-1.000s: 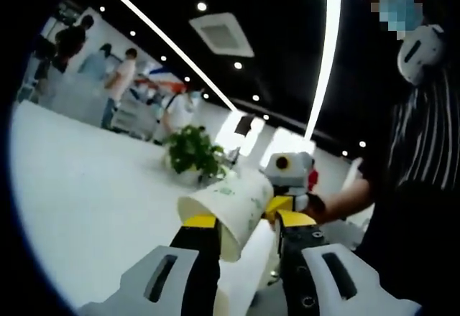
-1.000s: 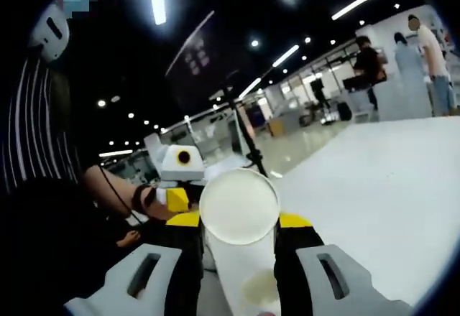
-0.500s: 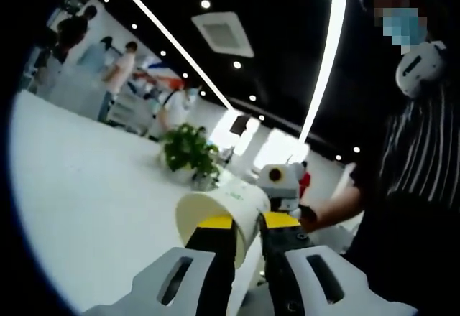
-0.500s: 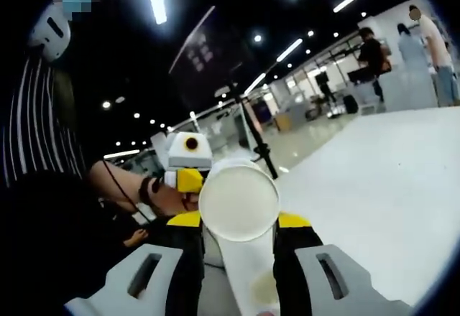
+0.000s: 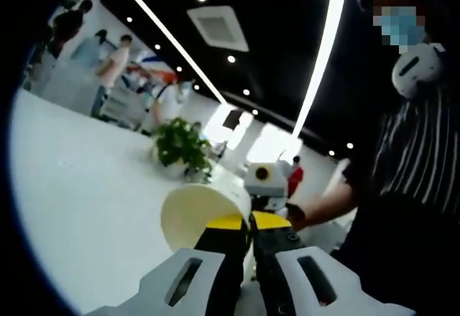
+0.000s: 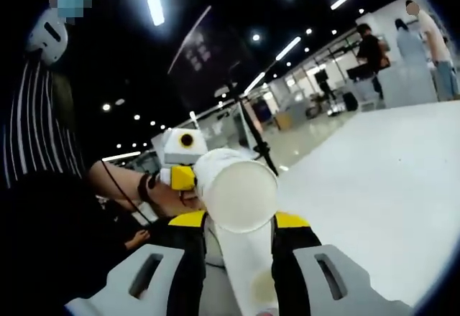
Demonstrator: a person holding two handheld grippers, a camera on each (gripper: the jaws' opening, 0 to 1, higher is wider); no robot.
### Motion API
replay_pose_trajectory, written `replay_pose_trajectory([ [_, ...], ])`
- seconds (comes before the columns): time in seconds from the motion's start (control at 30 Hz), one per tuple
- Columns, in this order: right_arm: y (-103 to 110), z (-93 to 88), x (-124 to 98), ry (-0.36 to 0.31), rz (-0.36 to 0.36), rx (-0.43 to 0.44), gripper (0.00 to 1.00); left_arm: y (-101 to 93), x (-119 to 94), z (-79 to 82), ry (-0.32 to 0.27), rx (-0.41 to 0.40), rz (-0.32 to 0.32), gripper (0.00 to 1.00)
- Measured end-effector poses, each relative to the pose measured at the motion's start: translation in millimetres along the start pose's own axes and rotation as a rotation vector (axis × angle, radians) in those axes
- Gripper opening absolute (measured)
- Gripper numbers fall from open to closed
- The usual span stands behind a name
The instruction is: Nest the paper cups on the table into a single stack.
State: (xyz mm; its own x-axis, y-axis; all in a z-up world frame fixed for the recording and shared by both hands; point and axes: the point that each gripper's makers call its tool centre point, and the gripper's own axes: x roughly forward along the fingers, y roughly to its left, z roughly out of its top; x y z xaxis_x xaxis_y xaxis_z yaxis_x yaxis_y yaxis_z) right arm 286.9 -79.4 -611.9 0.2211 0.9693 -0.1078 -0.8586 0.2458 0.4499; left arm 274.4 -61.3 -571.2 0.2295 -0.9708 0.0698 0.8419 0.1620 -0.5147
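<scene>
Two paper cups were up off the white table (image 5: 79, 215): the left gripper (image 5: 243, 224) pinched one cup (image 5: 192, 212) by its rim, the right gripper (image 6: 236, 222) clamped a cup stack (image 6: 237, 208).

This is a large open-plan office or demo hall: a black ceiling carries long white strip lights (image 5: 321, 57), small round spotlights and a square ceiling air vent (image 5: 218, 27) over a broad white table (image 5: 79, 208). A leafy green potted plant (image 5: 176, 146) stands at the table's far edge, and people in light shirts (image 5: 109, 72) stand by white partitions in the background. Beyond the table, a black tripod stand (image 6: 246, 126) rises before glass-fronted rooms and a pale glossy floor (image 6: 305, 140).
</scene>
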Motion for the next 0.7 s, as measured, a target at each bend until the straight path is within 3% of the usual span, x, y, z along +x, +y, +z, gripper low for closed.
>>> replay_pose_trajectory([
  [0.7, -11, 8.6, -17, -0.050, -0.052, -0.041, 0.38, 6.8, 4, -3.7, 0.033, 0.011, 0.019, 0.00],
])
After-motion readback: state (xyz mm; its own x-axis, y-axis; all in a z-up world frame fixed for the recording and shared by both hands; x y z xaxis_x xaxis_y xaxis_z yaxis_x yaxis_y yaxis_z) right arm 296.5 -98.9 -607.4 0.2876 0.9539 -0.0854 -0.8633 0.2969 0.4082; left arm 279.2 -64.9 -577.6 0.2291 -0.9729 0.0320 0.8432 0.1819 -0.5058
